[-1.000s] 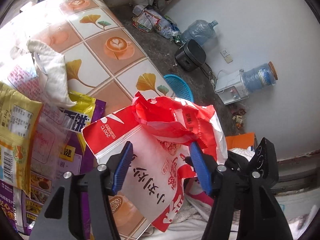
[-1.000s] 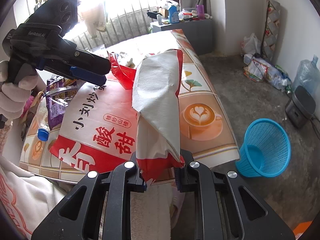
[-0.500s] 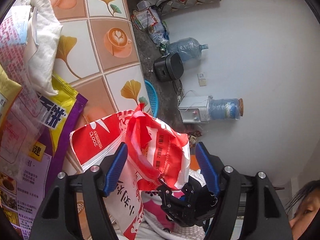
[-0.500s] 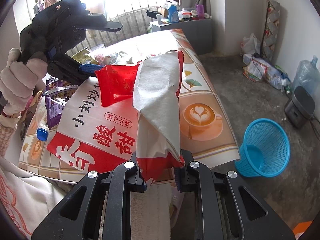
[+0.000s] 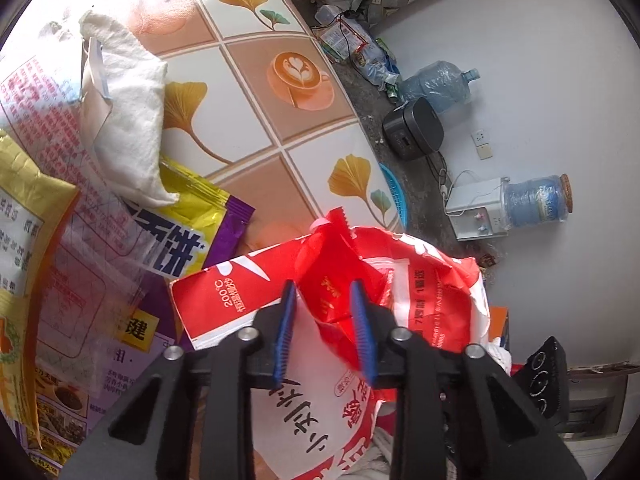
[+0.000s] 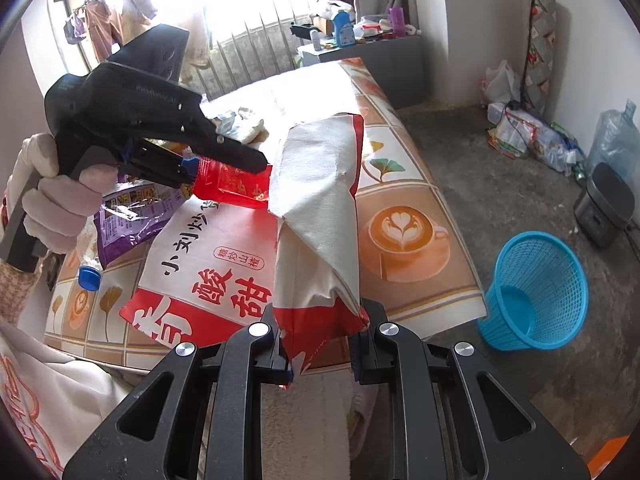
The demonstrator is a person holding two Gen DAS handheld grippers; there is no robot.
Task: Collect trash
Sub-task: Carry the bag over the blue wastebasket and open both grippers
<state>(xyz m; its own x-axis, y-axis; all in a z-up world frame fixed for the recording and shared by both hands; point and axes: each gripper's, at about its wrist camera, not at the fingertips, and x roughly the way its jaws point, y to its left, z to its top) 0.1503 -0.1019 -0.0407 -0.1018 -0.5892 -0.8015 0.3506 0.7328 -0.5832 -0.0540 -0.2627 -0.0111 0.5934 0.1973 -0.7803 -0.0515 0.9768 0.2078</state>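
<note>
Closing around a small crinkled red foil wrapper (image 5: 328, 292), the blue-padded fingers (image 5: 286, 332) of the left gripper (image 5: 325, 334) are pinching it over the mouth of a large red-and-white paper snack bag (image 6: 212, 272). In the right wrist view, a gloved hand (image 6: 52, 204) is gripping that tool's black handle while the wrapper is sticking out from the tips toward the bag's raised flap. The right gripper (image 6: 320, 344) is clamping the bag's red lower corner, its fingers squeezed tight on the paper, holding the bag up at the near edge of the bench (image 6: 404, 184) with the coffee-cup-patterned cloth. A purple-and-yellow biscuit packet (image 5: 188, 232) and a white crumpled cloth (image 5: 128, 120) are lying beside the bag. A blue plastic mesh basket (image 6: 536, 292) is standing on the concrete floor (image 6: 500, 208), well apart from the bag.
</note>
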